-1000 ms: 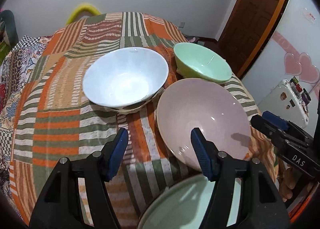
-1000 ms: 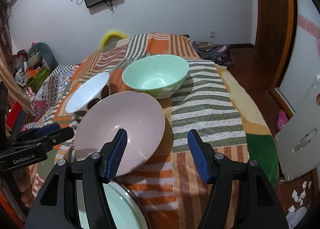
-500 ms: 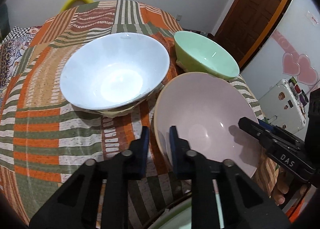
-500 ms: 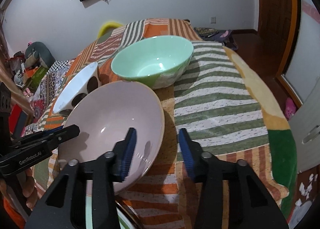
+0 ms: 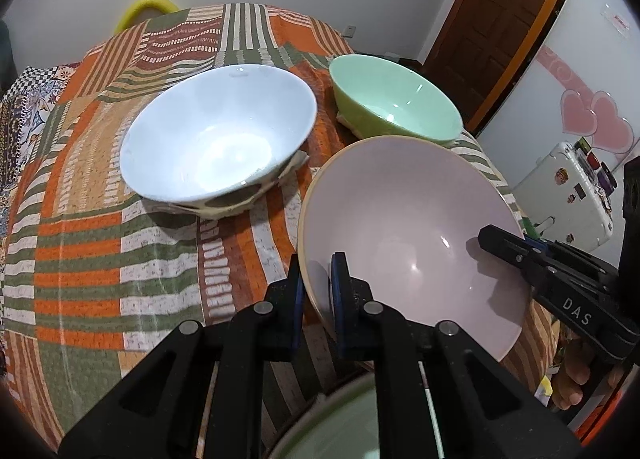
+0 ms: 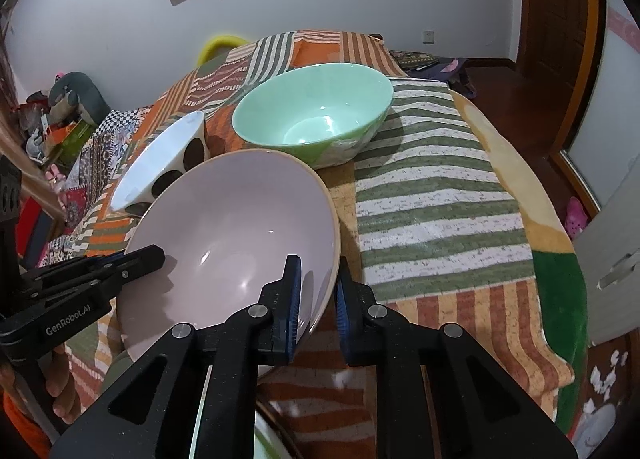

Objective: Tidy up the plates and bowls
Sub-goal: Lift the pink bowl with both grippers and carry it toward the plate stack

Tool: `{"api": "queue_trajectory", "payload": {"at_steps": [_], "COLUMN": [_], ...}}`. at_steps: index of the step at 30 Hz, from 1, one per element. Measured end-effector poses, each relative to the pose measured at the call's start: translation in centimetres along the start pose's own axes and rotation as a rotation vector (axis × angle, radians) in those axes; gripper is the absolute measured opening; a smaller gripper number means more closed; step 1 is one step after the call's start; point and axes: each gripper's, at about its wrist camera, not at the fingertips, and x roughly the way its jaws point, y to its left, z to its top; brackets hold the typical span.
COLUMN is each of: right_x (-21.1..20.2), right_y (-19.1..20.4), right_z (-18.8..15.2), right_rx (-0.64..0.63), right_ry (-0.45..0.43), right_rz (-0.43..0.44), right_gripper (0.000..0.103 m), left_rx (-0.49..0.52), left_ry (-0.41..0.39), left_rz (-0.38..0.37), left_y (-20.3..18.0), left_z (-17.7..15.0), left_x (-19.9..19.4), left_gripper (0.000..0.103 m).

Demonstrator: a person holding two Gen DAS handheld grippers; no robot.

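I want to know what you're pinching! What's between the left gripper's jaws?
The pink bowl's rim sits between the left gripper's jaws, one blue pad inside and one outside, shown in the left wrist view.

Left gripper (image 5: 316, 291) and right gripper (image 6: 318, 295) both angle downward, jaws clamped, apparently on opposite rims.

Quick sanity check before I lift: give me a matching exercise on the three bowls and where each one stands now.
Things:
1. pink bowl
2. green bowl
3. white bowl

States:
A. spotted outside, resting on the cloth
B. rim clamped by both grippers
C. farthest back, free of both grippers

Pairs: 1-B, 2-C, 3-A
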Motion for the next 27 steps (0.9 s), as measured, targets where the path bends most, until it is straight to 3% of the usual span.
{"api": "queue_trajectory", "payload": {"at_steps": [16, 27], "right_x": [-5.9, -9.5], "right_y": [2.9, 6.9], "right_z": [-0.8, -2.0], "right_rx": [-0.032, -0.104], "right_ry": [-0.087, -0.159], "right_rz": [0.024, 0.075], "right_gripper": [0.015, 0.015], "left_rx": [0.02, -0.006], "left_ry": [-0.118, -0.212], "left_rz": [-0.003, 0.032], "left_y": [-1.6, -0.2], "left_z": [-2.2, -5.7], "left_x": [-9.5, -17.5], "left_gripper": [0.012, 0.012]}}
